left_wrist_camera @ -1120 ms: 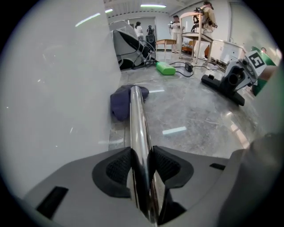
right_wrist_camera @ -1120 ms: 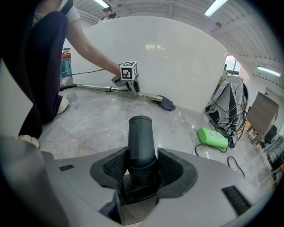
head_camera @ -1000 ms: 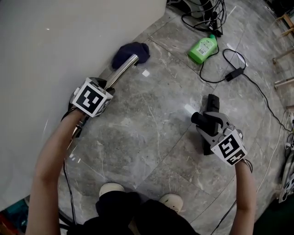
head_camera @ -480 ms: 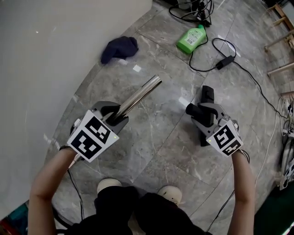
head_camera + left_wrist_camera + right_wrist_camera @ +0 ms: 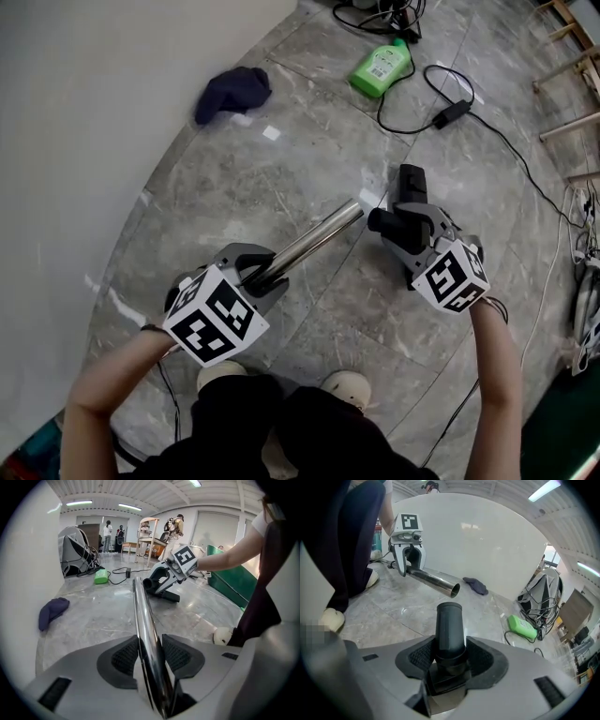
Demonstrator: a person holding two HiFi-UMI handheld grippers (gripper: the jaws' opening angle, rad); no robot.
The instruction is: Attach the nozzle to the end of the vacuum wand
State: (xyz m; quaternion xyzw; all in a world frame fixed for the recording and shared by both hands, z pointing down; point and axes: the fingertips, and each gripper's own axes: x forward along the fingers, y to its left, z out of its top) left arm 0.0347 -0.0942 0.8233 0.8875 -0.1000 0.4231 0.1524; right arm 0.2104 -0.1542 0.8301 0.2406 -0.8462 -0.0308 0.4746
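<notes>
A shiny chrome vacuum wand (image 5: 314, 242) is clamped in my left gripper (image 5: 255, 272), its free open end (image 5: 356, 208) pointing up and right toward the nozzle. In the left gripper view the wand (image 5: 145, 634) runs straight out between the pads. My right gripper (image 5: 403, 228) is shut on a black nozzle (image 5: 409, 183); its round collar (image 5: 379, 221) faces the wand's end, a short gap apart. In the right gripper view the nozzle's tube (image 5: 450, 630) sticks up between the pads, with the wand's open end (image 5: 452, 590) just beyond it.
Grey marble floor (image 5: 281, 178). A white curved wall (image 5: 103, 103) is at the left. A dark blue cloth (image 5: 231, 92), a green bottle (image 5: 380, 64) and a black cable with adapter (image 5: 448, 111) lie farther off. The person's shoes (image 5: 345, 387) are below.
My left gripper has swung the wand away from the wall, down and to the right, so its end now nears the nozzle. The right gripper with the nozzle has barely moved.
</notes>
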